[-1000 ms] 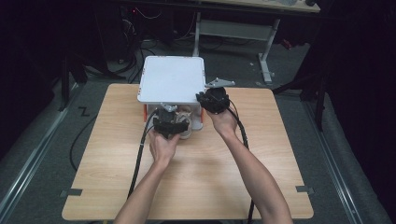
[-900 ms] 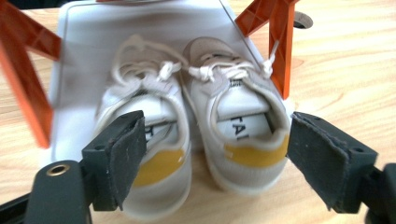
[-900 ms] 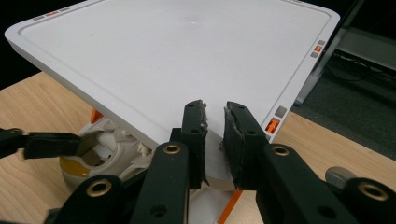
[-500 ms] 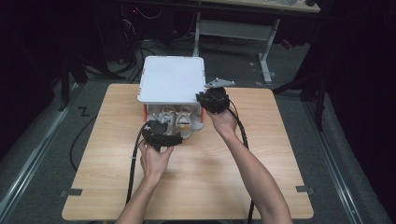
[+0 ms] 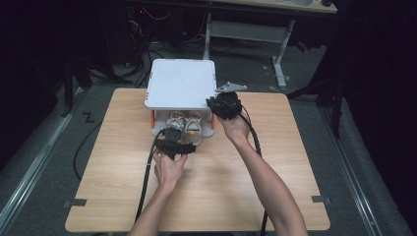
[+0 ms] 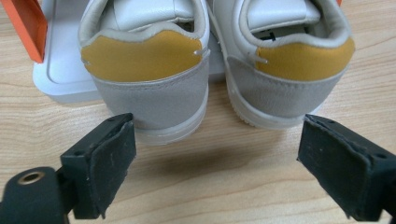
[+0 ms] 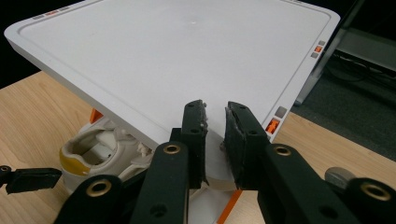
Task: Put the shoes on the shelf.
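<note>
Shoes: 2 small white sneakers with mustard-yellow heel tabs and grey suede heels [image 6: 154,88], side by side, heels toward the person, toes under the raised lid. Their heels stick out past the box base onto the tabletop.
Box: white plastic shoe box with orange hinges [image 5: 181,83], at the far middle of the tabletop; its flat white lid [image 7: 177,56] is tilted up at the front.
Right hand-held gripper [image 7: 214,135]: at the lid's front right corner, its 2 black jaws closed on the lid's edge, holding it lifted. In the high view it sits just right of the box [image 5: 223,105].
Left hand-held gripper [image 6: 215,172]: jaws spread wide, having just been opening, with nothing between the pads. It sits low over the tabletop just behind the 2 heels, not touching them. In the high view it is just in front of the box [image 5: 173,142].
Tabletop: light wood-grain tabletop [image 5: 236,187], bare around the box.
Surroundings: dark floor with cables; a grey desk frame [image 5: 280,54] stands beyond the tabletop.
</note>
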`<state>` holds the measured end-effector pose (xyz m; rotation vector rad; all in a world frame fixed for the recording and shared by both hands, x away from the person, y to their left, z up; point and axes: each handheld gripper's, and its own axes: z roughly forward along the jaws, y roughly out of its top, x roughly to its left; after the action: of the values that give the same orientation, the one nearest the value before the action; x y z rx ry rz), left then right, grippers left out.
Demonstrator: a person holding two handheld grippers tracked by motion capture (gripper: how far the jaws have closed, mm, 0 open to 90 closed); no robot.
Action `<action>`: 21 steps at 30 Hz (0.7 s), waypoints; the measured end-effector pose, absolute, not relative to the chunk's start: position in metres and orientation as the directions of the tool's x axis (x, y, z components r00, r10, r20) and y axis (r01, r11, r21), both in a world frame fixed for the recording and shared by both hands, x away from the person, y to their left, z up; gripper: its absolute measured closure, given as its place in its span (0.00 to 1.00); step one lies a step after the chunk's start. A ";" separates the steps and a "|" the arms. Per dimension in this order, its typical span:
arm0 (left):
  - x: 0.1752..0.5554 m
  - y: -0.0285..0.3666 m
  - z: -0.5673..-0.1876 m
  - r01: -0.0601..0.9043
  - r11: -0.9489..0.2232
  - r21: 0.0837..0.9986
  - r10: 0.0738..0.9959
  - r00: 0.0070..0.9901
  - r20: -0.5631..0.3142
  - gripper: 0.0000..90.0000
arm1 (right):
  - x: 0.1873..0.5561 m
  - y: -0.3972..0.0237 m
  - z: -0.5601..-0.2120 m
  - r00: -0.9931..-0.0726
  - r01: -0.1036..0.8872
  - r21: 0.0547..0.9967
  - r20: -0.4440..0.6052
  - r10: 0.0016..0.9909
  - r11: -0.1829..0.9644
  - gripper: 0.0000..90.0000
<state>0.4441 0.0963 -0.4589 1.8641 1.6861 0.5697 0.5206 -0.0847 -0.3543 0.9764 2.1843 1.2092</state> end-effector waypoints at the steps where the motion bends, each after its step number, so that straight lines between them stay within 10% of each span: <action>1: 0.445 0.096 -0.459 0.753 -0.046 0.656 0.992 0.114 -0.060 0.14 | 0.520 -0.084 -0.354 -0.643 0.362 0.858 -0.053 0.764 0.365 0.86; 21: 0.467 0.095 -0.459 0.742 -0.016 0.670 0.990 0.106 -0.094 0.22 | 0.520 -0.083 -0.353 -0.641 0.364 0.853 -0.061 0.765 0.374 0.86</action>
<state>0.4666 0.0951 -0.4593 1.8114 1.6889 0.5531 0.5203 -0.0833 -0.3533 0.9754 2.1878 1.1899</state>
